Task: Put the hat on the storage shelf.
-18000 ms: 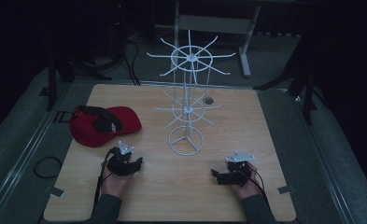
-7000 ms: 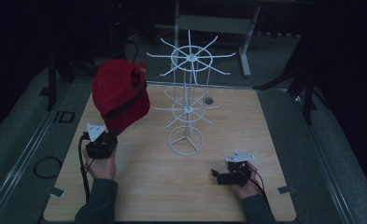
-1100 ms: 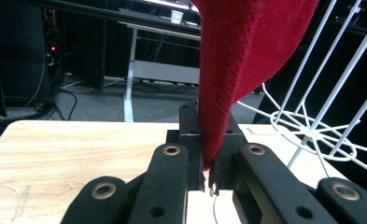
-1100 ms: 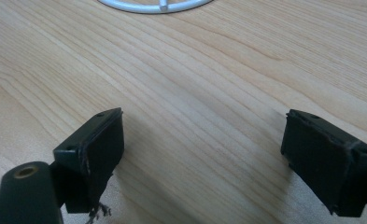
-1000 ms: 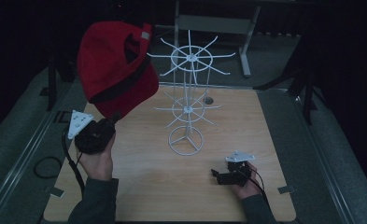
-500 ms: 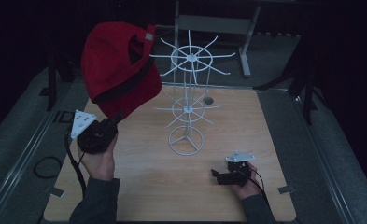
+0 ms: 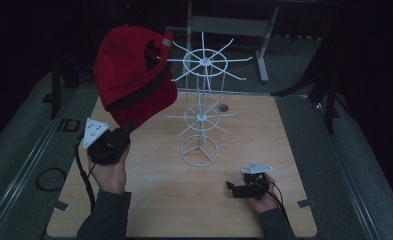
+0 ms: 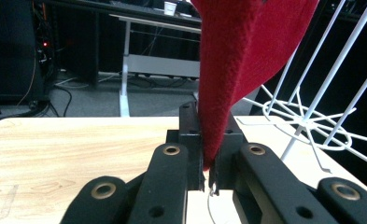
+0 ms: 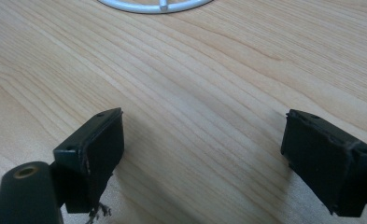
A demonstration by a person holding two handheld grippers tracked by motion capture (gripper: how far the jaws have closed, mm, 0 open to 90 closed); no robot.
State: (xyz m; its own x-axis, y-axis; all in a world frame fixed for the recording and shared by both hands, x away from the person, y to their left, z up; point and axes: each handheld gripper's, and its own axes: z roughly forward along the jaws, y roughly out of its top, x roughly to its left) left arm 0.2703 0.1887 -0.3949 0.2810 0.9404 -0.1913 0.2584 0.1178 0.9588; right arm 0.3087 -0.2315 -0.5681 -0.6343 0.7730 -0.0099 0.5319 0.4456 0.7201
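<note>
A red cap (image 7: 131, 80), black band along its edge, hangs upside down above the left hand-held gripper (image 8: 206, 161), whose jaws pinch its fabric. Beside it stands a white wire rack (image 7: 202, 107). The right hand-held gripper (image 9: 204, 158) rests spread on the pale wooden table (image 7: 149, 200); the room is dark.

Wooden table (image 7: 154, 200); grey desk (image 7: 229, 25) behind; floor cable (image 7: 49, 178)
</note>
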